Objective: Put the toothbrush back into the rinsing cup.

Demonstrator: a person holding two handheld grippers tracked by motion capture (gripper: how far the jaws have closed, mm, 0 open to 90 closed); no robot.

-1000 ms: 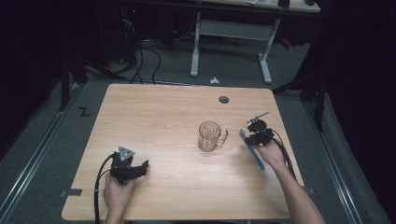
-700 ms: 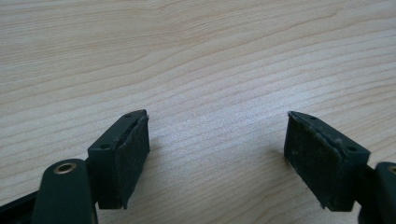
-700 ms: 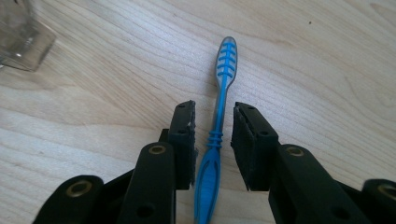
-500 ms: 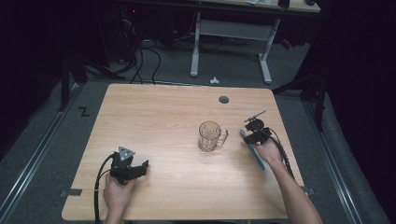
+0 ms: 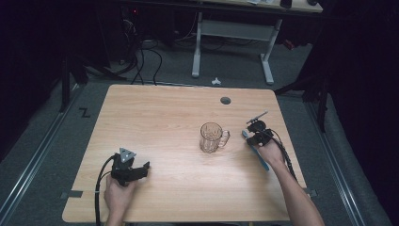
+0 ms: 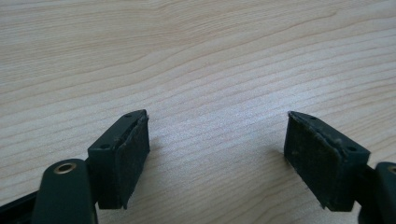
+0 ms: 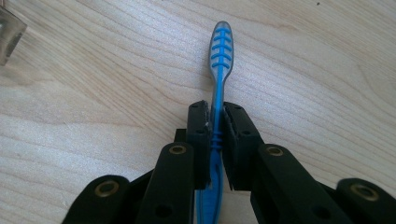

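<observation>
A blue toothbrush (image 7: pixel 219 51) lies on the wooden table (image 5: pixel 164 122), head away from me in the right gripper view. My right gripper (image 7: pixel 215 119) has just been closing and now clamps the brush's neck between its pads. In the high view that right gripper (image 5: pixel 254 134) sits at the table's right side with the toothbrush (image 5: pixel 260 157) running under the hand. A clear glass mug (image 5: pixel 211 137) stands just left of it, handle to the right. My left gripper (image 6: pixel 217 149) rests low over bare wood, jaws wide apart with nothing between them; in the high view this left gripper (image 5: pixel 141 168) is near the front left.
A round cable hole (image 5: pixel 225 100) sits near the table's far edge. A corner of the glass mug (image 7: pixel 9 32) shows at the upper left of the right gripper view. Beyond the table stand a white desk frame (image 5: pixel 230 33) and floor cables (image 5: pixel 141 56).
The right gripper's jaws have come together on the toothbrush and the hand has shifted slightly. The left hand and the mug stay where they were.
</observation>
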